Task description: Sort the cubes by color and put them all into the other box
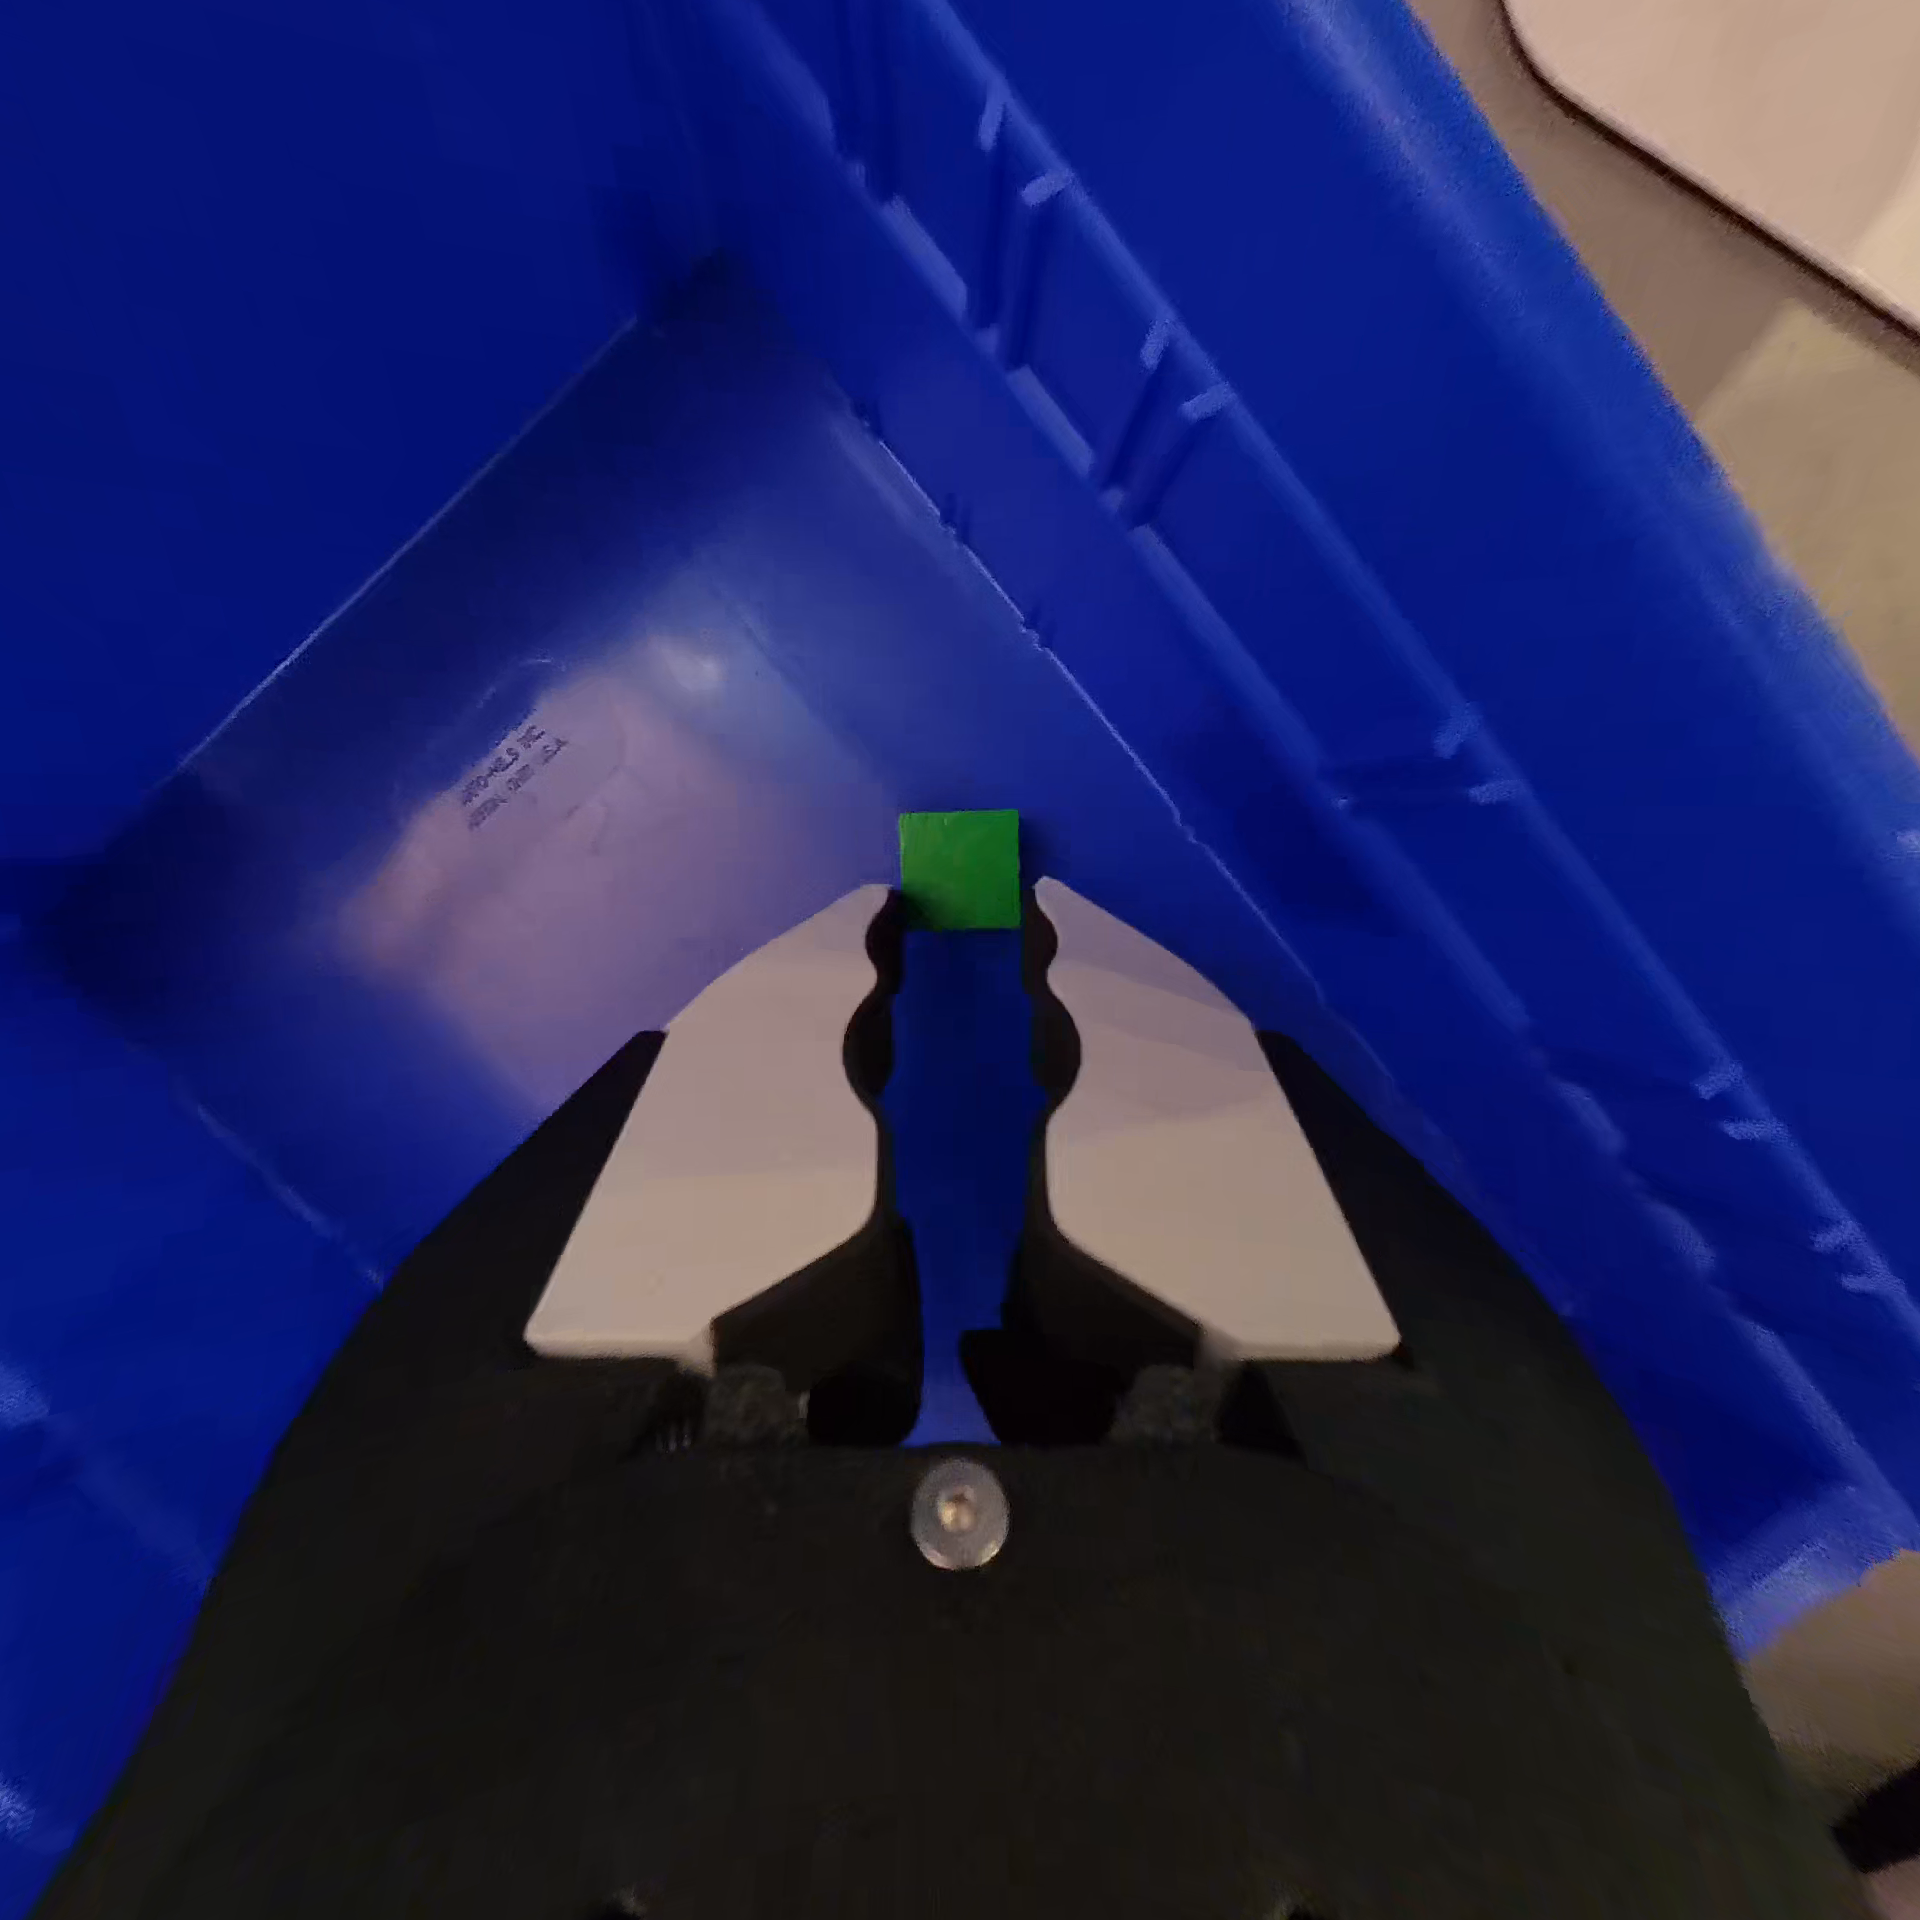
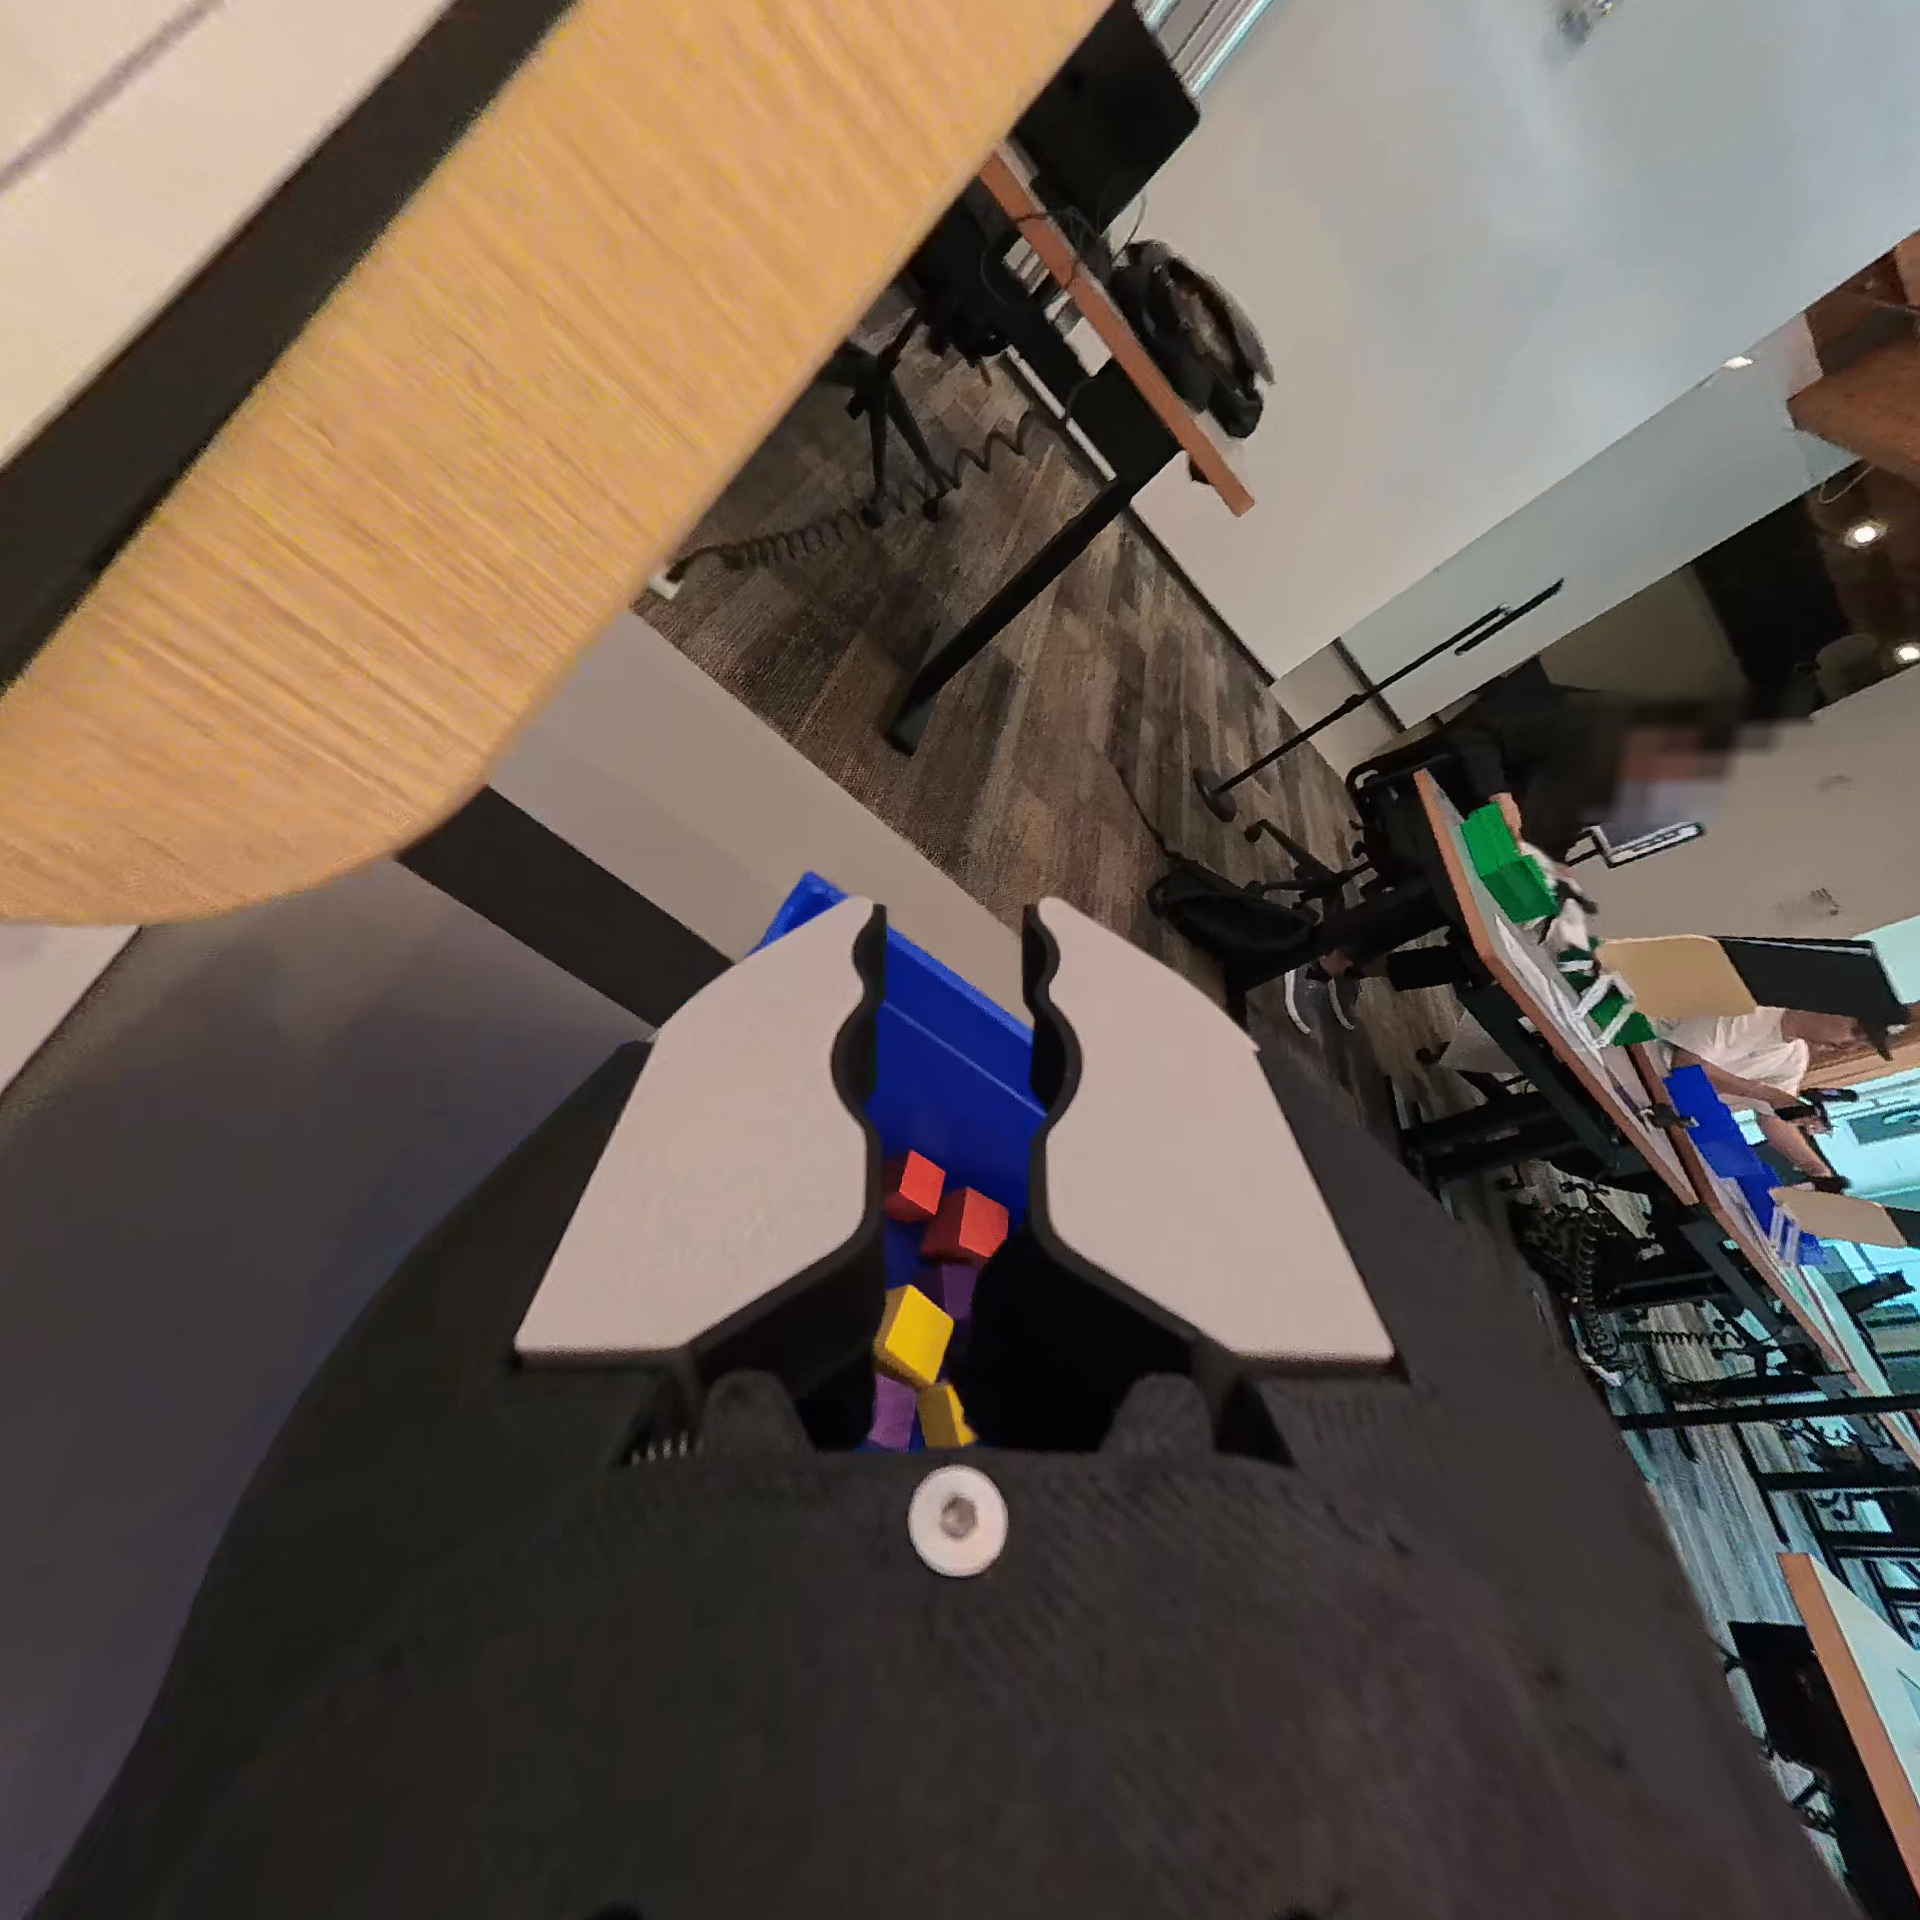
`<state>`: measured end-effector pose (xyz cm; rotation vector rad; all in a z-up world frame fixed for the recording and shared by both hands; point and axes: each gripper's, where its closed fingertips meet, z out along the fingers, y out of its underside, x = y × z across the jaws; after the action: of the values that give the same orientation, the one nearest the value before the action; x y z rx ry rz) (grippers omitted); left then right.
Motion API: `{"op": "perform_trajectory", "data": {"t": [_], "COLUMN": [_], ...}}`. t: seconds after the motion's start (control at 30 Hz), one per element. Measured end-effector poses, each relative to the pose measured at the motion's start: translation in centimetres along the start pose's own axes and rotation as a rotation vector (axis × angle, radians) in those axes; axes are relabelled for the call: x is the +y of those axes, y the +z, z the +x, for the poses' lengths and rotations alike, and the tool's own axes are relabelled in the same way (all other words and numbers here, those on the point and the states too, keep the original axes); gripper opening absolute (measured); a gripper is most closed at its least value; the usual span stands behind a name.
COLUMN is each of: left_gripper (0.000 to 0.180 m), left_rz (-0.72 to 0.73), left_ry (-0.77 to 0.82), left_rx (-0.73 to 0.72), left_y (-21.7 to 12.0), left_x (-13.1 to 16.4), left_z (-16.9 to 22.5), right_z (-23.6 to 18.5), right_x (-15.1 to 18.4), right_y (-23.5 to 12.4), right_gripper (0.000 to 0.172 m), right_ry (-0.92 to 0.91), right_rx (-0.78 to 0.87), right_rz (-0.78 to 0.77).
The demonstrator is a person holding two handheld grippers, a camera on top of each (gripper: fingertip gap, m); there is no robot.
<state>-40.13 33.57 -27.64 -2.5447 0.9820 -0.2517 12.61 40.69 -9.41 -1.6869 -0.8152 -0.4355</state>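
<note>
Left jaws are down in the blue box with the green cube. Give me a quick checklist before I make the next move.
1. Green cube at the left gripper tips: ok, it sits between them.
2. Both pads pressing the cube: cannot tell; a slim gap seems to show on the right side.
3. Blue box floor around the cube free of other cubes: ok.
4. Clearance from the box wall: not ok, the cube lies close against it.
5. Right gripper free: ok, jaws open, nothing between them.
6. Remaining cubes: ok, red, yellow and purple ones wait in the other box.
</note>
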Motion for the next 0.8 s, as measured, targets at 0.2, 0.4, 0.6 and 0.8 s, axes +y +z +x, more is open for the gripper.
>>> {"op": "perform_trajectory", "data": {"t": [0.2, 0.4, 0.6, 0.8], "left_gripper": [0.022, 0.021, 0.021, 0.021], "left_rz": [0.071, 0.505, 0.899, 0.964], "left_ry": [-0.041, -0.136, 0.061, 0.323], "left_rx": [-0.036, 0.002, 0.171, 0.444], "left_y": [-0.9, -11.6, -23.8, -26.8], "left_x": [-1.3, -5.1, -9.5, -14.4], "left_z": [-0.9, -0.6, 7.6, 19.9], "right_z": [-0.5, -3.8, -11.0, -15.8], "right_x": [-4.0, -11.4, -17.2, -20.1], "right_y": [-1.5, -5.6, -10.4, -14.3], "right_gripper": [0.023, 0.029, 0.042, 0.053], "right_ry": [-0.024, -0.116, -0.196, -0.29], "right_rx": [0.079, 0.038, -0.156, -0.226], "right_rz": [0.121, 0.381, 0.614, 0.757]}}
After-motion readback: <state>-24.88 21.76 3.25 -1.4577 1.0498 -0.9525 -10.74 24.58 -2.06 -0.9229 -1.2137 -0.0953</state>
